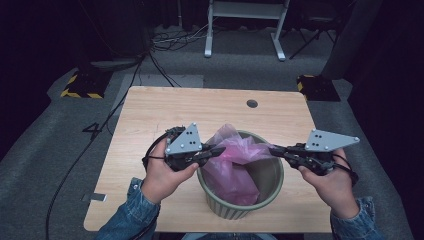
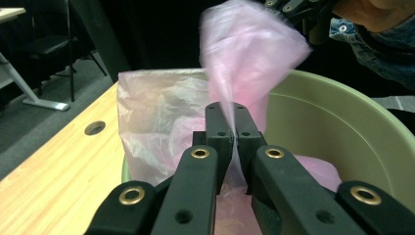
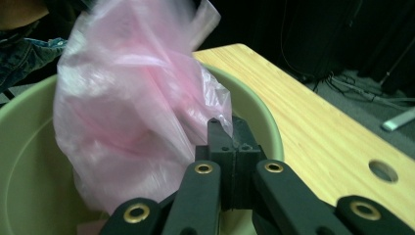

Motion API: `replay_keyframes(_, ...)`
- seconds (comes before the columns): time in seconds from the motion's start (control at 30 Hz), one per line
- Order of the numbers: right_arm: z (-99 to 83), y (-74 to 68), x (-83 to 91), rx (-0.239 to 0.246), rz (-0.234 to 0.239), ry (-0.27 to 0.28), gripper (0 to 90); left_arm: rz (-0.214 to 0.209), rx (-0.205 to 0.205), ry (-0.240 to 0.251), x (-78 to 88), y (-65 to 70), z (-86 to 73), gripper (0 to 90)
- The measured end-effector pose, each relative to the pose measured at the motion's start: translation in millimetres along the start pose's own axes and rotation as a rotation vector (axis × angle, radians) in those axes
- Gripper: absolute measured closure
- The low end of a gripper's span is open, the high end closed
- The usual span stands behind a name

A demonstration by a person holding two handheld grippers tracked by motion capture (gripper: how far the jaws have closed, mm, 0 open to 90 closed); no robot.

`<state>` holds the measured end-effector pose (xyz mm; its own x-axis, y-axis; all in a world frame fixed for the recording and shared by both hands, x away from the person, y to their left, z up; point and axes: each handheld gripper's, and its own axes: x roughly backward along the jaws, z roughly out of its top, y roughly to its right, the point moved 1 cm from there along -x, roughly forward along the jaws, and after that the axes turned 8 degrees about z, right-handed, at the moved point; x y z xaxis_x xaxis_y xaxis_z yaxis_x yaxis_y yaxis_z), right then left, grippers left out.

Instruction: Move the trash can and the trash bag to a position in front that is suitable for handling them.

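Observation:
A thin pink plastic bag point(image 1: 234, 161) sits in a round pale green bin point(image 1: 272, 192) near the front edge of a wooden table point(image 1: 150, 115). My left gripper point(image 1: 220, 149) is at the bin's left rim, shut on a fold of the bag's film. In the left gripper view the film point(image 2: 249, 49) runs up from between the shut jaws of that gripper point(image 2: 233, 111), with the bin wall point(image 2: 337, 122) behind. My right gripper point(image 1: 273, 148) is at the right rim, shut on the bag's other edge. The right gripper view has this gripper point(image 3: 229, 129) pinching the bag point(image 3: 127, 98) over the bin point(image 3: 24, 161).
A round cable hole point(image 1: 252, 103) lies in the table's far part. On the floor beyond are black cables point(image 1: 165, 70), a white desk frame point(image 1: 245, 30) and two yellow-and-black striped blocks point(image 1: 82, 85). The person's sleeves are blue denim point(image 1: 132, 215).

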<state>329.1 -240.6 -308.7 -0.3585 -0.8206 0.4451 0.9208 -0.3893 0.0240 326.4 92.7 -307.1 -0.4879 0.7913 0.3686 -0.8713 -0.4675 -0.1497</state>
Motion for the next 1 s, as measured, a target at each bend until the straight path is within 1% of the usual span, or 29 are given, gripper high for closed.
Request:
replay_keyframes(0.13, -8.9, -2.5, 6.0, -0.024, 0.004, -0.004, 90.0, 0.001, 0.000, -0.004, -1.0, 2.1, -3.0, 89.0)
replay_keyframes(0.2, -11.8, -5.4, 6.1, -0.043, 0.025, -0.022, 90.0, 0.006, -0.006, -0.005, -1.9, 3.1, -3.0, 89.0)
replay_keyframes(0.23, -13.1, -6.5, 6.5, -0.053, 0.036, -0.019, 90.0, 0.006, -0.007, -0.004, -2.1, 3.4, -2.7, 89.1)
replay_keyframes(0.27, -13.8, -7.4, 7.5, -0.064, 0.050, -0.015, 85.5, 0.008, -0.009, -0.005, -2.2, 3.6, -2.5, 89.1)
replay_keyframes(0.3, -14.0, -7.3, 8.5, -0.063, 0.051, -0.017, 75.7, 0.008, -0.011, -0.005, -2.5, 3.6, -2.1, 89.1)
replay_keyframes(0.33, -13.7, -6.8, 9.9, -0.049, 0.031, -0.016, 68.6, 0.006, -0.012, -0.004, -2.9, 3.6, -1.9, 89.2)
replay_keyframes(0.37, -12.9, -6.4, 11.8, -0.040, 0.012, -0.006, 65.2, 0.006, -0.012, -0.005, -3.3, 3.6, -1.7, 89.2)
replay_keyframes(0.43, -10.1, -6.0, 14.9, -0.034, 0.012, 0.014, 60.7, 0.006, -0.012, -0.007, -4.4, 3.6, -1.6, 89.1)
replay_keyframes(0.53, -3.8, -7.7, 17.2, -0.009, 0.002, 0.038, 58.2, 0.001, -0.016, -0.014, -7.4, 4.1, -1.8, 89.1)
replay_keyframes(0.6, 0.9, -9.7, 18.2, 0.005, 0.002, 0.058, 57.7, 0.005, -0.017, -0.016, -8.7, 4.7, -1.9, 89.0)
replay_keyframes(0.67, 5.1, -11.7, 19.3, 0.015, 0.006, 0.079, 60.1, 0.001, -0.018, -0.020, -9.8, 4.8, -2.0, 89.0)
replay_keyframes(0.7, 6.9, -12.9, 19.1, 0.022, 0.013, 0.085, 65.5, -0.001, -0.016, -0.021, -10.5, 5.2, -2.1, 88.9)
replay_keyframes(0.77, 10.1, -16.6, 16.2, 0.027, 0.048, 0.079, 77.6, -0.006, -0.021, -0.023, -12.1, 5.7, -1.9, 88.8)
replay_keyframes(0.83, 13.2, -21.5, 10.0, 0.035, 0.081, 0.067, 81.1, -0.009, -0.023, -0.026, -13.8, 6.7, -1.6, 88.7)
replay_keyframes(0.93, 17.5, -27.6, -0.9, 0.047, 0.119, 0.047, 81.1, -0.013, -0.031, -0.035, -17.0, 8.4, -1.2, 88.6)
replay_keyframes(1.0, 19.7, -29.0, -7.5, 0.044, 0.140, 0.040, 77.2, -0.012, -0.036, -0.043, -19.0, 9.9, -1.0, 88.5)
